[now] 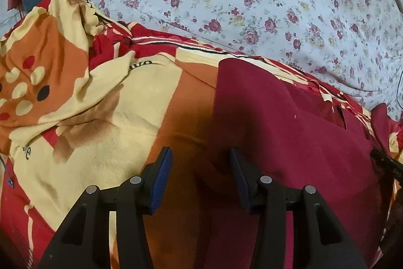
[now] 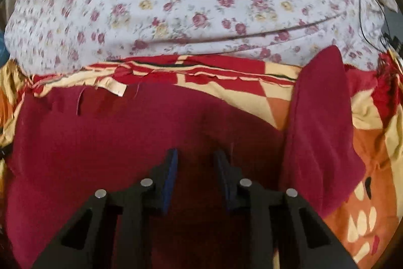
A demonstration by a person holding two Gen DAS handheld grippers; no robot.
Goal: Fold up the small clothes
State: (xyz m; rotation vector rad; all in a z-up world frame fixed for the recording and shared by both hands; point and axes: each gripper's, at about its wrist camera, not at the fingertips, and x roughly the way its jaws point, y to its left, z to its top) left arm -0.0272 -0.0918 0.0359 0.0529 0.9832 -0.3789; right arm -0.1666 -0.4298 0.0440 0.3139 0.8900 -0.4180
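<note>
Light is soft and moderate, brightest on the floral sheet (image 1: 252, 4) at the far side and dimmer close to the cameras. A dark shadow pools on the maroon garment (image 1: 289, 130) ahead of the left gripper (image 1: 200, 155), and another before the right gripper (image 2: 195, 158). The right wrist view is blurred throughout; the left is sharper. Fisheye bending curves both views, and corners go black.

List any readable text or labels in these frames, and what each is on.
"ove" or similar, partial dark lettering seen upside down on the patterned blanket; fold hides the rest.
"e", a fragment of lettering lower left on the same blanket, at; rest hidden.
White tag at the maroon garment top edge: no print legible, blurred.
Floral sheet: no text.
Left claw and right claw: no markings readable.
</note>
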